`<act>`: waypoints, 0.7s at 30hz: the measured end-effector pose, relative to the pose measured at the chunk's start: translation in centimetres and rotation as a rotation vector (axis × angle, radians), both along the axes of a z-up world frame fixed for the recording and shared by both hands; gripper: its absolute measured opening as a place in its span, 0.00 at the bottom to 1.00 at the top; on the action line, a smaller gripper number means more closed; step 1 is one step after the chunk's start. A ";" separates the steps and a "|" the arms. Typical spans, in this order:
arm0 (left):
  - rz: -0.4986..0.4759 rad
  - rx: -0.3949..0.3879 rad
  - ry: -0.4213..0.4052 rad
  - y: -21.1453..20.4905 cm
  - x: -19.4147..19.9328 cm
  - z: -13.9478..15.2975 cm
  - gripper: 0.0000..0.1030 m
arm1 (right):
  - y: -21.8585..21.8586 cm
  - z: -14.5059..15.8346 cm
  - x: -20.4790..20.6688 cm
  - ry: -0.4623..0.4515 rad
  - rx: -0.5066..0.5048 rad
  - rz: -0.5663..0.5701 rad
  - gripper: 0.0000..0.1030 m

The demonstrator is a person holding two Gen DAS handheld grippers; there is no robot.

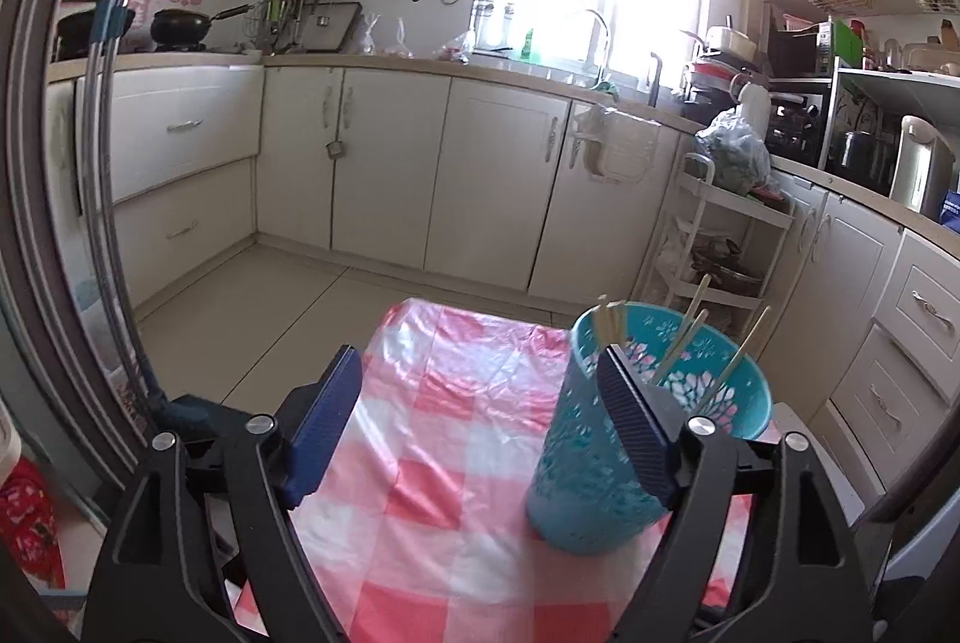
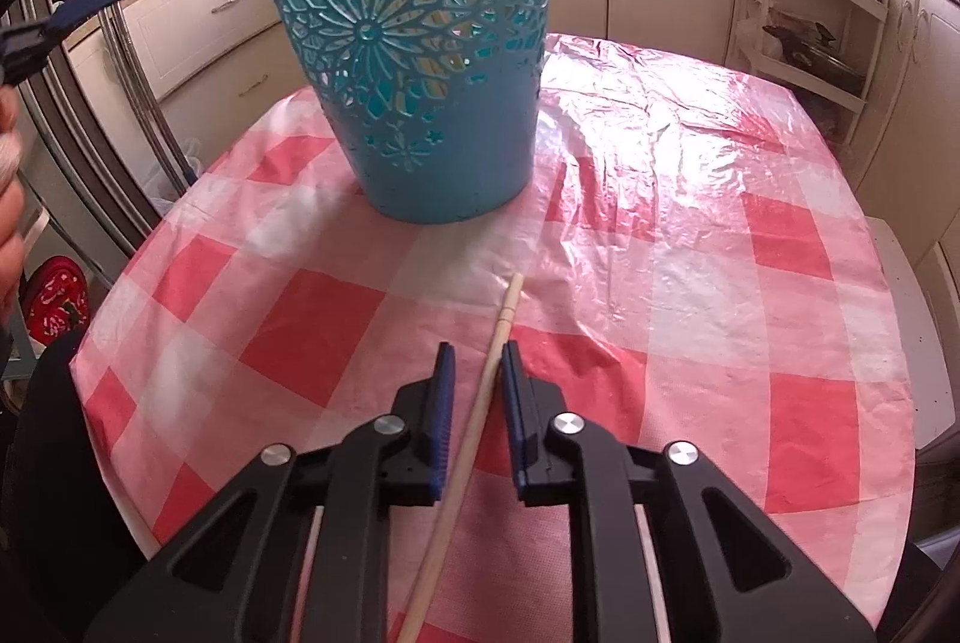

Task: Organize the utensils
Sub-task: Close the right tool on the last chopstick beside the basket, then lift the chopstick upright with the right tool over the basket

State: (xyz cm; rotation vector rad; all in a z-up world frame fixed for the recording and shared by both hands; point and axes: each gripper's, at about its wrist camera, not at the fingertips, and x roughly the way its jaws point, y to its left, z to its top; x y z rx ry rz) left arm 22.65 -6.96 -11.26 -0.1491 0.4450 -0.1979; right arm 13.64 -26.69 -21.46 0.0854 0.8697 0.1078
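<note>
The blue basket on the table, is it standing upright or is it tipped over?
Upright. The blue basket stands with its base flat on the checked tablecloth and its open rim on top; in the left wrist view, chopsticks stick up out of it.

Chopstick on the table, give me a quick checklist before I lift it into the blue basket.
1. Chopstick lies between the right hand-held gripper jaws: ok.
2. Pads pressing on it: not ok, a gap shows on one side.
3. Blue basket upright on the tablecloth: ok.
4. Room in the basket beside the chopsticks already inside: ok.
5. Left hand-held gripper open and empty: ok.
</note>
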 end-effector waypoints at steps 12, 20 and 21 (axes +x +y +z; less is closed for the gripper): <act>0.005 0.012 0.191 2.5 -1.4 -6.8 0.78 | -2.7 9.4 -3.3 -0.225 0.220 0.033 0.05; -0.002 0.025 0.187 2.0 -1.5 -7.7 0.79 | -3.3 19.8 -0.1 -0.516 0.338 0.033 0.05; -0.005 0.027 0.190 1.8 -1.6 -7.8 0.80 | -3.2 20.5 0.7 -0.544 0.338 0.025 0.06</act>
